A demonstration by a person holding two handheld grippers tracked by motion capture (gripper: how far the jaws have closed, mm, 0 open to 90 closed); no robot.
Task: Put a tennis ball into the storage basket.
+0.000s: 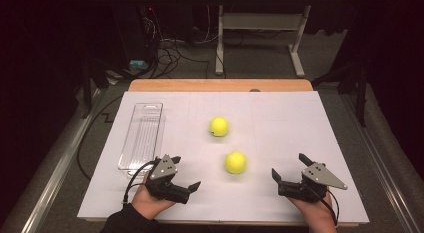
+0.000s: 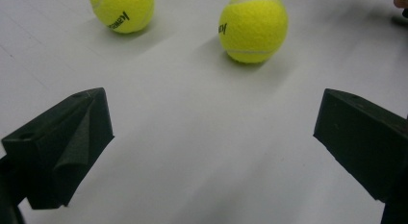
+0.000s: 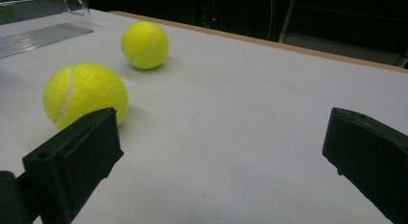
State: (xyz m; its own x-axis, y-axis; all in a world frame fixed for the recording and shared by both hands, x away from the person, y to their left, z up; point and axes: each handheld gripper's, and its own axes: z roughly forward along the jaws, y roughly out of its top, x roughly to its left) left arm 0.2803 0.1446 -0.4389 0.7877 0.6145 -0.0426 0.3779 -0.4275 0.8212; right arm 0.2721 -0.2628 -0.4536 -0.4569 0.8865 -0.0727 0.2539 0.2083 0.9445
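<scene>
Two yellow tennis balls lie on the white table sheet (image 1: 280,123). The far ball (image 1: 219,126) (image 2: 122,10) (image 3: 144,44) rests near the middle. The near ball (image 1: 235,162) (image 2: 253,27) (image 3: 84,96) sits closer to the front, between the two grippers. My left gripper (image 1: 185,172) (image 2: 214,116) is held at the front left, open and holding nothing, with its jaws pointing toward the balls. At the front right, my right gripper (image 1: 290,166) (image 3: 223,132) is open too, and the near ball lies just beyond its left jaw.
A clear plastic tray (image 1: 141,135) (image 3: 43,22) lies lengthwise along the sheet's left side, just beyond the left hand. The wooden table edge (image 1: 220,85) runs along the back. Behind it are a dark floor, cables and a desk frame (image 1: 260,23).
</scene>
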